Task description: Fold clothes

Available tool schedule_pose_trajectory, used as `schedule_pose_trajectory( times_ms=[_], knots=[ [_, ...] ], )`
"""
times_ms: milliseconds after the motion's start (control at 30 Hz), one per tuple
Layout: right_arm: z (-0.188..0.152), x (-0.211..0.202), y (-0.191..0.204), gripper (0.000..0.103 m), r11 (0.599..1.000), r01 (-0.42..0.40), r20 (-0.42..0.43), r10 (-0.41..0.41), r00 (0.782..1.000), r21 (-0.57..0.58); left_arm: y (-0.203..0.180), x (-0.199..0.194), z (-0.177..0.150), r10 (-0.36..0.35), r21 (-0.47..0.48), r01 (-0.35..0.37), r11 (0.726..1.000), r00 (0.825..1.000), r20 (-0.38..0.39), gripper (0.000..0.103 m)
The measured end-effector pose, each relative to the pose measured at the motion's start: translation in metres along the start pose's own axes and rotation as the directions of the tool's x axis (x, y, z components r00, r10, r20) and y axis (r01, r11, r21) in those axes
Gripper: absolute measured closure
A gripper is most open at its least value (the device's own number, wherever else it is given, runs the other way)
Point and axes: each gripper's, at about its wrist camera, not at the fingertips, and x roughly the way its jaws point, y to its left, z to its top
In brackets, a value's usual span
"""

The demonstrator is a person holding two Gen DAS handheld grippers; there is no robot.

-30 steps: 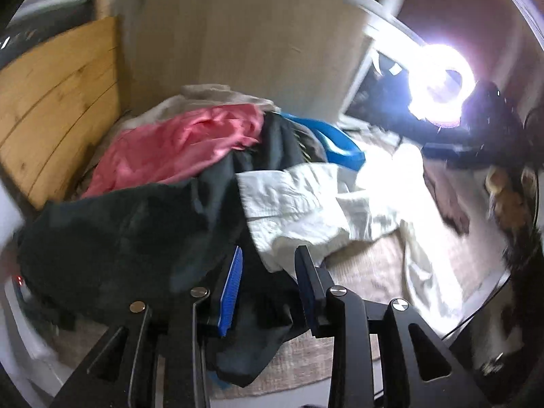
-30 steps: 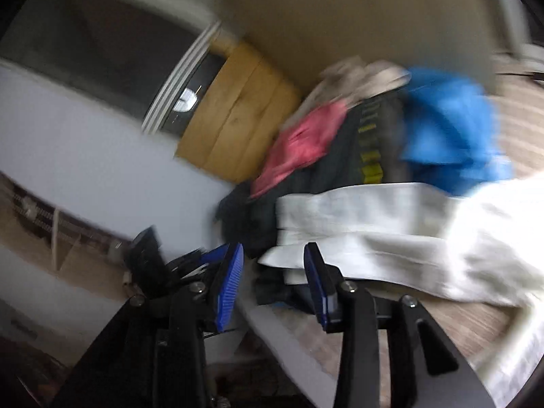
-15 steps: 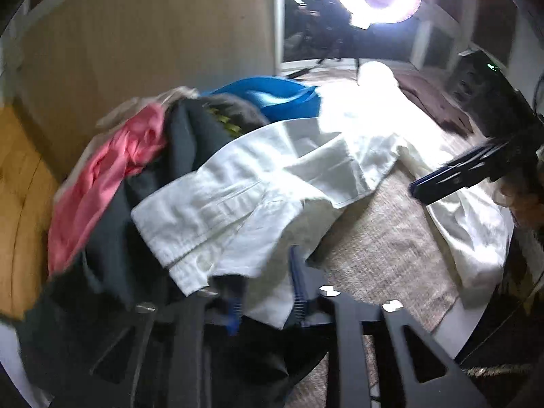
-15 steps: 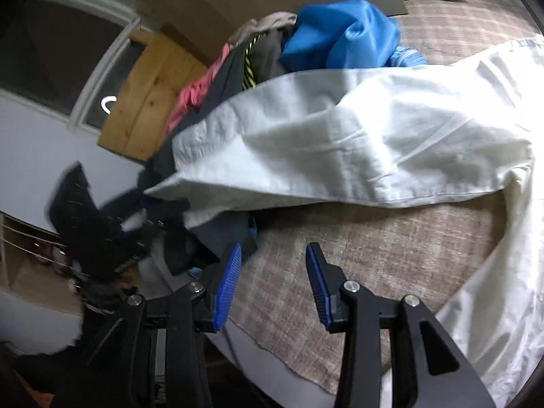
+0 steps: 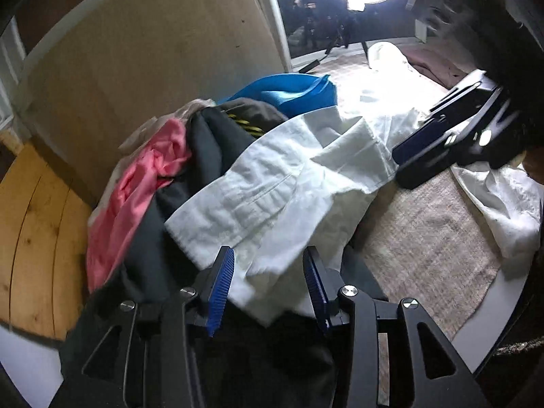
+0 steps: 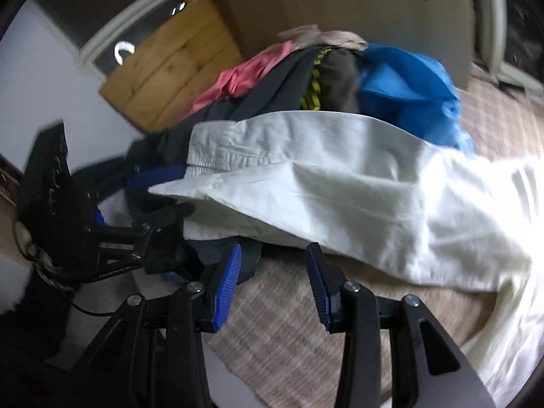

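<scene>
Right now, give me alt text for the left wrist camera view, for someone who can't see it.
A white garment drapes over a heap of pink, dark and blue clothes, its near edge between the opening jaws of the left claw. The right claw reaches in over the woven mat.

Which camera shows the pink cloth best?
The left wrist view. There the pink cloth fills a long stretch down the left side of the pile, sharp, with its folds clear. In the right wrist view the pink cloth is only a small blurry patch at the far top of the pile, half hidden by dark clothes.
</scene>
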Motion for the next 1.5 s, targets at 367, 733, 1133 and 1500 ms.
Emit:
schedule_pose_trajectory(
  times_ms=[367, 733, 1133, 1500],
  knots=[
    [-0.015, 0.01, -0.043, 0.064, 0.977, -0.098, -0.024, 0.104, 0.994, 0.192, -0.014, -0.069, 0.08, 0.158, 0.344, -0.227, 0.911, 0.963, 0.218, 0.101],
    [-0.057, -0.009, -0.078, 0.064, 0.945, -0.121, -0.047, 0.142, 0.989, 0.305, -0.005, -0.007, -0.026, 0.156, 0.445, -0.092, 0.891, 0.982, -0.11, 0.094],
    [-0.222, -0.233, -0.152, 0.062, 0.805, 0.023, 0.287, -0.238, 0.928, 0.593, 0.012, -0.052, -0.017, -0.343, -0.097, 0.343, 0.934, 0.939, 0.016, 0.06],
    [-0.328, -0.248, -0.194, 0.059, 0.701, 0.17, 0.187, -0.402, 0.896, 0.693, -0.165, -0.004, 0.01, -0.66, -0.189, 0.64, 0.745, 0.748, -0.07, 0.06]
  ],
)
